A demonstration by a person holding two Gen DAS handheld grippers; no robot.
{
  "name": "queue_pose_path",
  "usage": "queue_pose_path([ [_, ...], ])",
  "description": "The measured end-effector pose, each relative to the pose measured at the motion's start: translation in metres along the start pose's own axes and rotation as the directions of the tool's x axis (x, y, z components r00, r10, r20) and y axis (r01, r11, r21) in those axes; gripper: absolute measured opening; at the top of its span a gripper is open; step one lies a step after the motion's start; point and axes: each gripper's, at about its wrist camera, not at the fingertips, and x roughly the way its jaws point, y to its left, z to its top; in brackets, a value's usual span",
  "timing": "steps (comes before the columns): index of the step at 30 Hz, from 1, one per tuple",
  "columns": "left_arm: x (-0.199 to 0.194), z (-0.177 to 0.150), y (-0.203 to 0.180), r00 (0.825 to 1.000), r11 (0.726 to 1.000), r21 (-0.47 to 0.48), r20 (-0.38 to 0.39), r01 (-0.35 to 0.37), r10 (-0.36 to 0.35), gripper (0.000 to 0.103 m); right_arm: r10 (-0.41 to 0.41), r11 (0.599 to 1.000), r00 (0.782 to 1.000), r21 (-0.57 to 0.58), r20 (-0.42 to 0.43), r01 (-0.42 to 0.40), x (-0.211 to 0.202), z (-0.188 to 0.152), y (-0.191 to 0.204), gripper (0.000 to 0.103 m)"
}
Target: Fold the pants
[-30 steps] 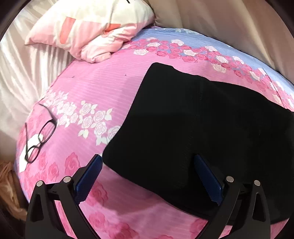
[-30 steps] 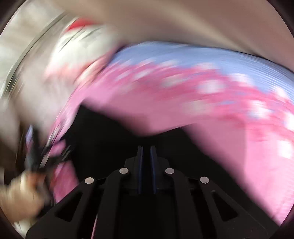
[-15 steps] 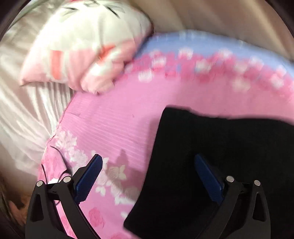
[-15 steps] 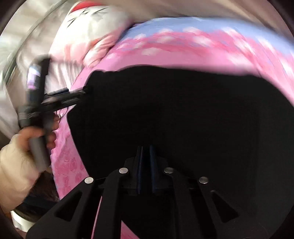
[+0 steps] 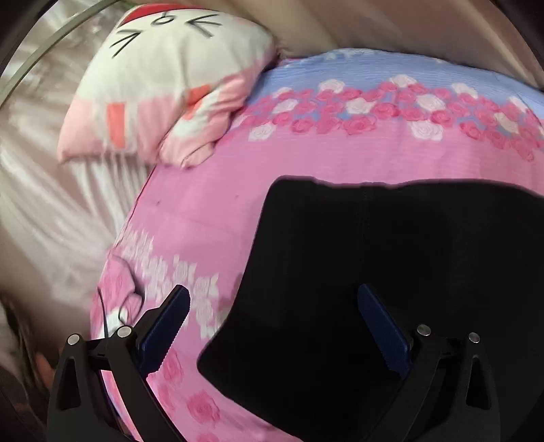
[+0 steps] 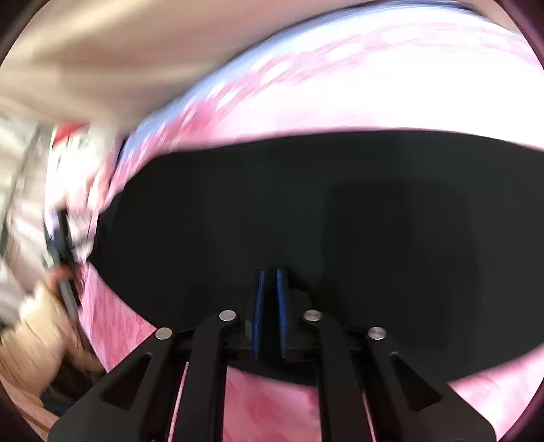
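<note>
The black pants [image 5: 391, 272] lie folded flat on the pink floral bed sheet [image 5: 210, 210]. My left gripper [image 5: 272, 306] is open and empty, its jaws straddling the pants' left edge just above the cloth. In the right wrist view the pants [image 6: 306, 210] fill the middle of the blurred frame. My right gripper [image 6: 269, 282] is shut on the near edge of the pants, with black cloth between the blue pads. The left gripper and the hand that holds it [image 6: 57, 255] show blurred at the left.
A white and pink cat pillow [image 5: 170, 85] lies at the head of the bed. A beige curtain [image 5: 391, 23] hangs behind it. Pale cloth [image 5: 51, 204] drops off the bed's left side. A blue band of sheet [image 5: 374, 68] runs along the far edge.
The left gripper swung up and back, so the glasses left its view and the pillow came in. The right gripper stayed shut on the pants and moved fast, blurring its view.
</note>
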Motion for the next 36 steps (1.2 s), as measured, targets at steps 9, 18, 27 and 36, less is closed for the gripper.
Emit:
queue_pose_path([
  [9, -0.135, -0.025, -0.094, 0.979, 0.983, -0.016, 0.101, 0.182, -0.18, 0.096, -0.292, 0.901, 0.94, 0.382, 0.177, 0.207, -0.128, -0.021, -0.185, 0.008],
  [18, -0.227, -0.076, -0.258, 0.924, 0.917, 0.125, 0.002, 0.379, -0.383, 0.097, -0.295, 0.902, 0.92, 0.392, 0.258, 0.179, -0.178, 0.01, -0.293, 0.019],
  [27, -0.28, -0.105, -0.316, 0.917, 0.892, 0.254, 0.04, 0.374, -0.396, 0.097, -0.287, 0.958, 0.95, 0.005, 0.123, 0.288, -0.129, 0.058, -0.277, 0.014],
  [36, -0.284, -0.118, -0.313, 0.932, 0.902, 0.274, 0.044, 0.334, -0.359, 0.097, -0.339, 0.934, 0.922, -0.052, 0.188, 0.354, -0.14, 0.064, -0.285, 0.045],
])
